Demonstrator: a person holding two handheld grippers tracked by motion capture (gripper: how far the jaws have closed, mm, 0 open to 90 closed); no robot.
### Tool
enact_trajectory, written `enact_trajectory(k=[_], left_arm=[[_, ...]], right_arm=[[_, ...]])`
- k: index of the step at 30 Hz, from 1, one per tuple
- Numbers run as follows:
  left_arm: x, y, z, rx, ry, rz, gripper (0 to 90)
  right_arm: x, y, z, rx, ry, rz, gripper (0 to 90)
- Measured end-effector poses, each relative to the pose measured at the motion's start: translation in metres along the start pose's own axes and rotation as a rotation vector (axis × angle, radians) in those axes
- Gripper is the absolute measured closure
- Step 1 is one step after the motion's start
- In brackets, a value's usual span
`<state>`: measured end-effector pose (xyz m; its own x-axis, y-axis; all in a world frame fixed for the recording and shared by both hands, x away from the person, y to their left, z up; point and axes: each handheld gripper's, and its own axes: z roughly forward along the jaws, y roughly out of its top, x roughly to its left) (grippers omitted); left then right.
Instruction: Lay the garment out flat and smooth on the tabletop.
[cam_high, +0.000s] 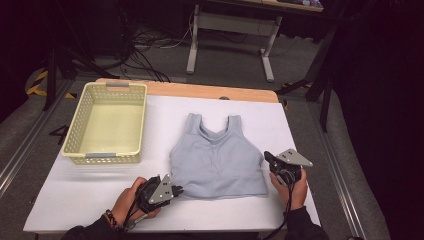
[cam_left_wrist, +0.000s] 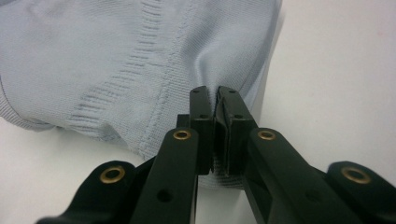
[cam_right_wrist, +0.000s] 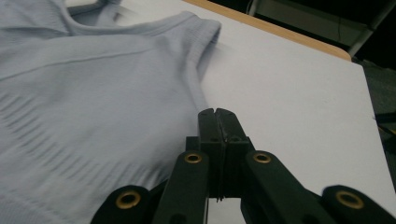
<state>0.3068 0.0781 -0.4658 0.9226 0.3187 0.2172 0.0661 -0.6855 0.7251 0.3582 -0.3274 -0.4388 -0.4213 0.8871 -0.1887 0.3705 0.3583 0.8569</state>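
Observation:
A pale blue sleeveless top (cam_high: 217, 160) lies flat on the white table (cam_high: 80, 192), neck towards the far side. My left gripper (cam_high: 176, 190) is at the top's near left hem corner. In the left gripper view it (cam_left_wrist: 215, 93) is shut on a pinched fold of the knit cloth (cam_left_wrist: 116, 60). My right gripper (cam_high: 267, 156) sits against the top's right side edge, below the armhole. In the right gripper view its jaws (cam_right_wrist: 216, 112) are pressed tight together at the edge of the cloth (cam_right_wrist: 93, 93), with no fabric visible between them.
A cream plastic basket (cam_high: 107, 157) with nothing in it stands at the table's far left. The table's wooden far edge (cam_high: 200, 90) borders a dark floor with cables and a desk frame (cam_high: 267, 55). Bare white surface lies right of the top (cam_right_wrist: 289, 93).

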Motion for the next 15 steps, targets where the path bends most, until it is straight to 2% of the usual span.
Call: enact_trajectory(k=[4, 5, 6, 9, 12, 15], left_arm=[[0.003, -0.003, 0.003, 0.017, -0.018, 0.006, 85.6], [0.003, -0.003, 0.003, 0.017, -0.018, 0.006, 85.6], [0.004, -0.007, 0.005, 0.011, -0.033, -0.013, 85.4], [0.006, -0.008, 0.005, 0.003, -0.046, -0.028, 85.4], [0.005, -0.008, 0.006, 0.002, -0.043, -0.054, 85.4], [0.003, -0.007, 0.006, 0.005, -0.033, -0.087, 85.4]], right_arm=[[0.01, 0.001, -0.01, 0.003, 0.056, -0.012, 83.4], [0.01, 0.001, -0.01, 0.003, 0.056, -0.012, 83.4], [0.013, -0.003, -0.016, 0.013, 0.085, 0.002, 76.6], [0.017, -0.01, -0.023, 0.031, 0.105, 0.034, 67.0], [0.025, -0.025, -0.029, 0.09, 0.135, 0.074, 58.5], [0.032, -0.036, -0.032, 0.157, 0.16, 0.08, 56.1]])
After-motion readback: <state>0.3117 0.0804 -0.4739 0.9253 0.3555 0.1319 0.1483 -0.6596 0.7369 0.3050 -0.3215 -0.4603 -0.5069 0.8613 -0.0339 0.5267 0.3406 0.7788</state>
